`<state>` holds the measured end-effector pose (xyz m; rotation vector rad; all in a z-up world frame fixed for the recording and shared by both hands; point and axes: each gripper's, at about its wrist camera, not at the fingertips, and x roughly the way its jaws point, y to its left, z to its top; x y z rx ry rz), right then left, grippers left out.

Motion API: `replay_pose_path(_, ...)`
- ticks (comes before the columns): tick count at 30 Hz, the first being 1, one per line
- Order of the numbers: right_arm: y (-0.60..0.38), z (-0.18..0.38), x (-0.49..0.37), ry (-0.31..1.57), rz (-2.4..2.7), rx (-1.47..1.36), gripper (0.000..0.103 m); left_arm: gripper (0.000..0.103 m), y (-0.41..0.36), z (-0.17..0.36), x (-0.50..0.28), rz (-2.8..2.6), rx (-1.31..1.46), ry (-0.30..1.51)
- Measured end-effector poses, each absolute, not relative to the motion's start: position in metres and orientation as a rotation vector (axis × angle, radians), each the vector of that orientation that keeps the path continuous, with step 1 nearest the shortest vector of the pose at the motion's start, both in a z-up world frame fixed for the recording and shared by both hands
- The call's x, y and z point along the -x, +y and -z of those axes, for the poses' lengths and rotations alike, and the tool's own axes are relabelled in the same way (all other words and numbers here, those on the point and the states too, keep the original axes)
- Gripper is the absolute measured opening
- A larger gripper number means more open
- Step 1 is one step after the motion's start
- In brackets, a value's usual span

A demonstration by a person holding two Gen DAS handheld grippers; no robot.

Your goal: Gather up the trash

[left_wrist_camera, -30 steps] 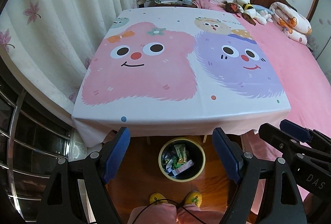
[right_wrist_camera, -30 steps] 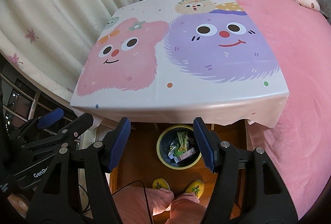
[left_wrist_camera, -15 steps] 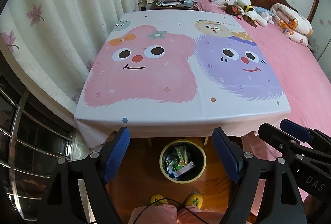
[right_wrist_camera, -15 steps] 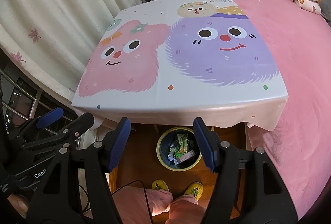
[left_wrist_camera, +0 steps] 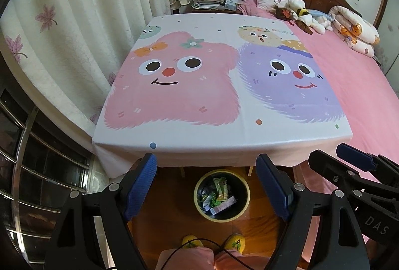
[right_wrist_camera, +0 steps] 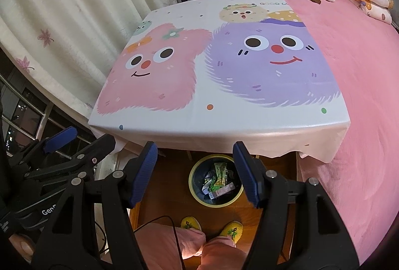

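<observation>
1. The trash [left_wrist_camera: 219, 195] [right_wrist_camera: 217, 182], a heap of wrappers, lies inside the bin [left_wrist_camera: 242, 210] [right_wrist_camera: 193, 191].
2. The bin stands on the wood floor [left_wrist_camera: 162, 225], just under the near edge of the table [left_wrist_camera: 224, 145] [right_wrist_camera: 224, 130].
3. Above the bin, the left gripper [left_wrist_camera: 206, 185] has its jaws apart and holds nothing.
4. The right gripper [right_wrist_camera: 194, 172] is likewise spread wide, empty.
5. 2 yellow slippers [right_wrist_camera: 190, 222] stand just beside the bin.

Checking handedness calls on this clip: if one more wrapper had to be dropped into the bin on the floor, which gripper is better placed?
Neither clearly. Left gripper and right gripper both hang open and empty above the yellow-rimmed bin, which sits between the fingers in each view. No loose trash shows on the tablecloth.
</observation>
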<state>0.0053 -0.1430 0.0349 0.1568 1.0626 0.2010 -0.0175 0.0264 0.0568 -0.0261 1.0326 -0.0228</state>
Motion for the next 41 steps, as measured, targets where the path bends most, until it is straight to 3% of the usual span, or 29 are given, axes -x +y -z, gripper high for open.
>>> replay_pose_path(41,-0.133,-0.031,-0.018,1.069,-0.217,-0.155,0.06,0.083,0.04,-0.056,0.01,0.012,0.031,1.037)
